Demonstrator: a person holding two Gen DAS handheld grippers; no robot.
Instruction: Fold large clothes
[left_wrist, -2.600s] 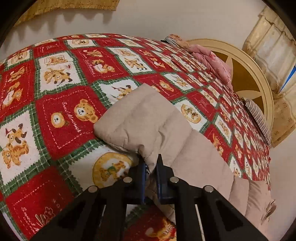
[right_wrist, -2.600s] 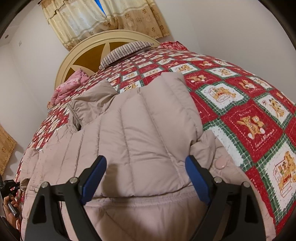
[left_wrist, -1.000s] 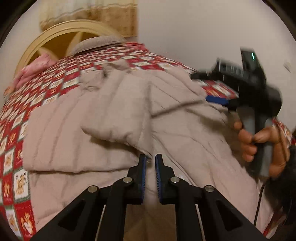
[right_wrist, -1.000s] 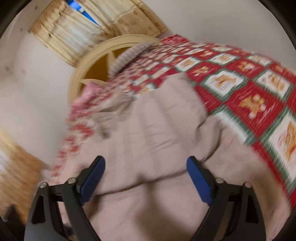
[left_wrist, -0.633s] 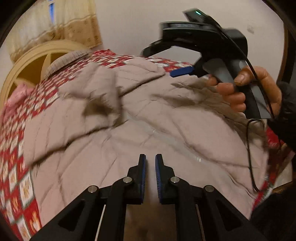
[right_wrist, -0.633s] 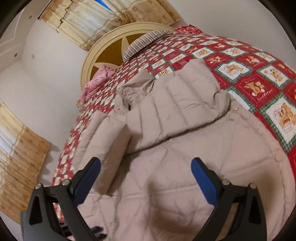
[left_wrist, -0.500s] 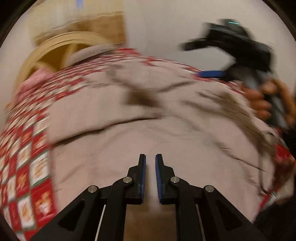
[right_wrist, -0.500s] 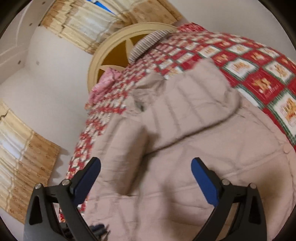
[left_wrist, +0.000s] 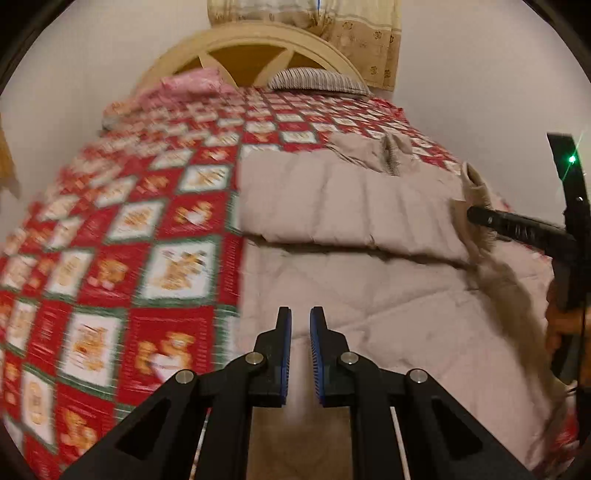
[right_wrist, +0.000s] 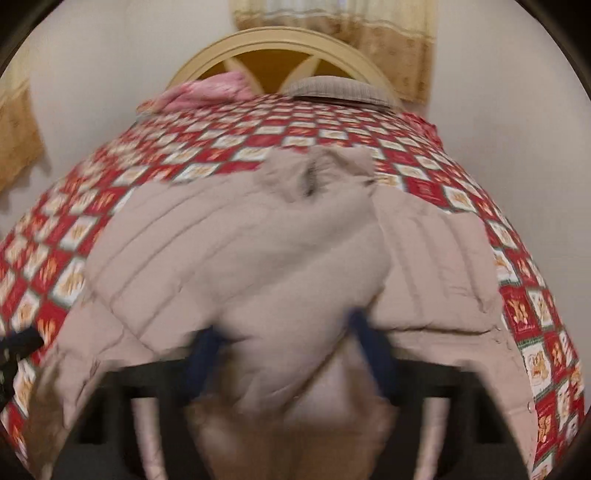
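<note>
A: Two grippers logged. Where is the garment?

B: The beige quilted puffer jacket (left_wrist: 369, 236) lies on the right half of the bed's red-and-green bear-print patchwork quilt (left_wrist: 122, 236), collar toward the far cream arched headboard (left_wrist: 255, 48).

A: Left gripper (left_wrist: 300, 328)?

B: Clenched, nothing between its blue pads, hovering above the jacket's near hem.

A: Right gripper (right_wrist: 291, 354)?

B: Its jaws have just been closing; blurred, a bunched fold of jacket sits between the fingers (right_wrist: 201, 354), and it appears grasped.
</note>
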